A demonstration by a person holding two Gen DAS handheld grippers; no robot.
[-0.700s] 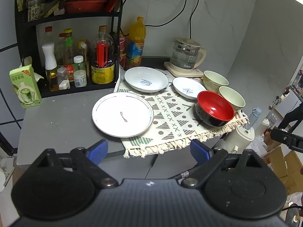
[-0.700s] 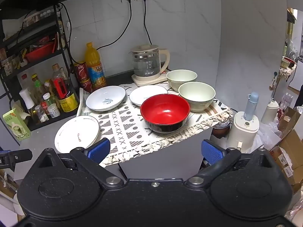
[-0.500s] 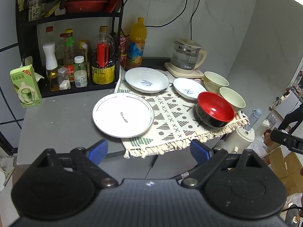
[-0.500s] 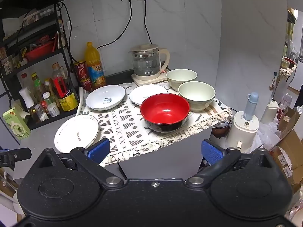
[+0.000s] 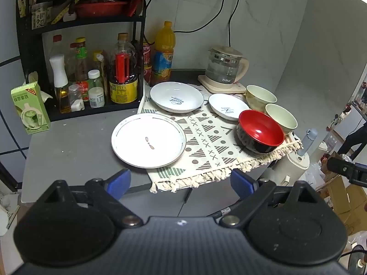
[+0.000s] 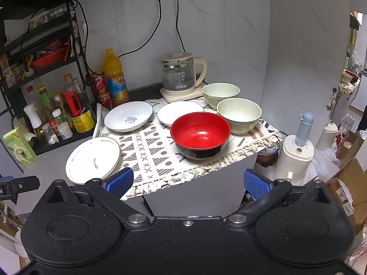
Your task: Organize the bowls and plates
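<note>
On a patterned cloth [image 5: 206, 142] [image 6: 149, 151] sit a large flat white plate [image 5: 148, 140] [image 6: 93, 159], two smaller white dishes [image 5: 176, 96] [image 5: 230, 106] [image 6: 128, 115] [image 6: 180, 112], a red bowl with a black outside [image 5: 260, 131] [image 6: 200, 134] and two pale green bowls [image 5: 281, 115] [image 5: 260, 95] [image 6: 238, 114] [image 6: 220, 92]. My left gripper [image 5: 181, 181] hangs open in front of the counter edge, below the flat plate. My right gripper [image 6: 188, 181] is open too, in front of the red bowl. Neither holds anything.
A glass kettle [image 5: 226, 68] [image 6: 180, 75] stands at the back by the wall. A black rack [image 5: 91, 68] with several bottles and an orange juice bottle [image 5: 164, 52] fill the back left. A green carton [image 5: 29, 107] stands on the grey counter. White appliances [image 6: 296, 153] stand below on the right.
Both views have crept very slightly closer to the counter; the dishes have not moved and both grippers stay open.
</note>
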